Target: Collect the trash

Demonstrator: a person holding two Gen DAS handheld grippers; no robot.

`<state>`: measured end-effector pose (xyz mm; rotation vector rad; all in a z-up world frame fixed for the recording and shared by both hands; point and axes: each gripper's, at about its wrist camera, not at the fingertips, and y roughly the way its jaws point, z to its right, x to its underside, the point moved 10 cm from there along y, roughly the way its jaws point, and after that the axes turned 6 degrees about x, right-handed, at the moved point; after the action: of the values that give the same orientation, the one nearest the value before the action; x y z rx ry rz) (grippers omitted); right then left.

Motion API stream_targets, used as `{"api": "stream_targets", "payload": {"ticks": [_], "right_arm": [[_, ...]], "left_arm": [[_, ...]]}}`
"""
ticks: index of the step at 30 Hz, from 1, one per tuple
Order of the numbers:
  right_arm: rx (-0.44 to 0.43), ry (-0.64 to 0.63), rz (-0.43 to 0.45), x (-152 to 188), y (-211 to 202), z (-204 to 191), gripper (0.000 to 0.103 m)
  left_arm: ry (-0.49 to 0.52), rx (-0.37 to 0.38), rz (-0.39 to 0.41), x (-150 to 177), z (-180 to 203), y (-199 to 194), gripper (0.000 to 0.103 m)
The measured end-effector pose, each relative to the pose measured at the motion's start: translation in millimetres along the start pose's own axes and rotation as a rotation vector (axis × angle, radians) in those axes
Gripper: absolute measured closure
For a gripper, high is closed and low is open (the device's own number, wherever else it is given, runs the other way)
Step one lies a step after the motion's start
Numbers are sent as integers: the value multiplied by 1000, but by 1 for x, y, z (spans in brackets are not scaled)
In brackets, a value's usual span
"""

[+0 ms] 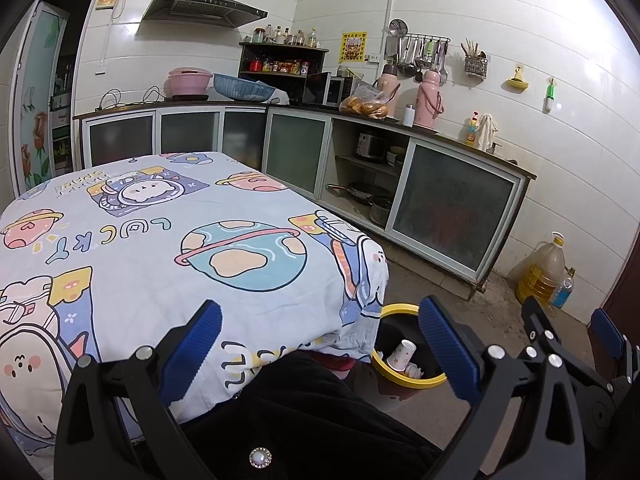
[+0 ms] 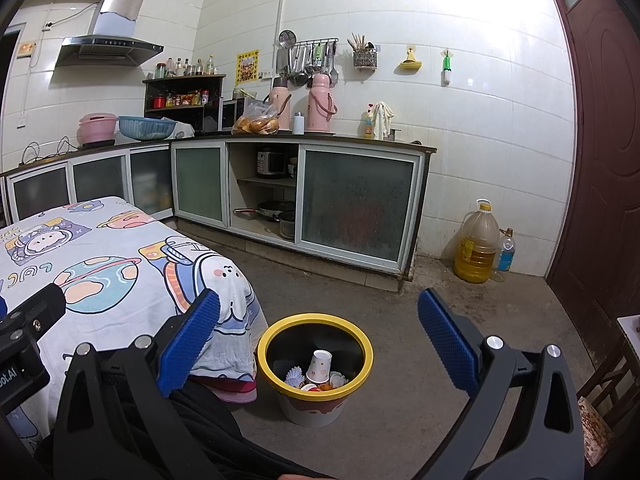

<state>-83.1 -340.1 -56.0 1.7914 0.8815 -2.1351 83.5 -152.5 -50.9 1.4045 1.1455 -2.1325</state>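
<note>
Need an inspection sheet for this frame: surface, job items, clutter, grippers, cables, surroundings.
Surface: table covered by a cartoon space-print cloth; nothing seen on it.
Job's things: yellow-rimmed bin on the floor beside the table corner, holding a paper cup, cupcake liners and other scraps.
Clutter: oil jug and small bottle on the floor by the door.
Grippers: left hand-held gripper open, empty; right hand-held gripper open, empty.
Cables: loose wires on the far counter.
Surroundings: kitchen counter, range hood, hanging utensils.

Concrete floor (image 2: 400,360) — trash bin (image 2: 280,326), oil jug (image 2: 478,248)
</note>
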Motion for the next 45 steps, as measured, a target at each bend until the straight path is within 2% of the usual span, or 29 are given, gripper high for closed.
{"api": "stream_targets", "payload": {"ticks": [45], "right_arm": [[4,8,-6,0,1,3,8]], "left_arm": [[-1,17,-2,0,-3,0,8]]}}
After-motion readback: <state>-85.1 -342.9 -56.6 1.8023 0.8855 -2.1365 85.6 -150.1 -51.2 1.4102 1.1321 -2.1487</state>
